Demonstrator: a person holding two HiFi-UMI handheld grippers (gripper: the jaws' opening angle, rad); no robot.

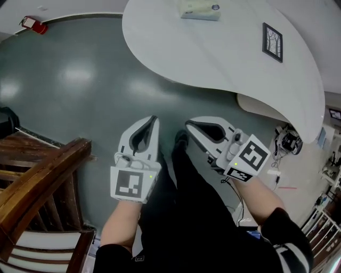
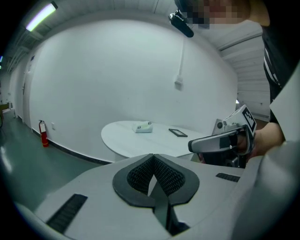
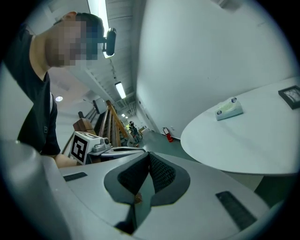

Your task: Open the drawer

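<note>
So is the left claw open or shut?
Shut. In the left gripper view, the left gripper's black pads meet at the tips, nothing between them.

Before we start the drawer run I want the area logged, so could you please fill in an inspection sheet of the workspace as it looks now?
Surface: white rounded table, mostly bare; grey-green floor around it.
Job's things: nothing seen; no drawer in any view.
Clutter: pale box and black-framed picture lying on the table.
Grippers: left gripper shut, empty; right gripper shut, empty; both held over the floor, short of the table.
Cables: loose leads and a small device by the table's right end.
Surroundings: red fire extinguisher at the wall; wooden furniture at the person's left.
</note>
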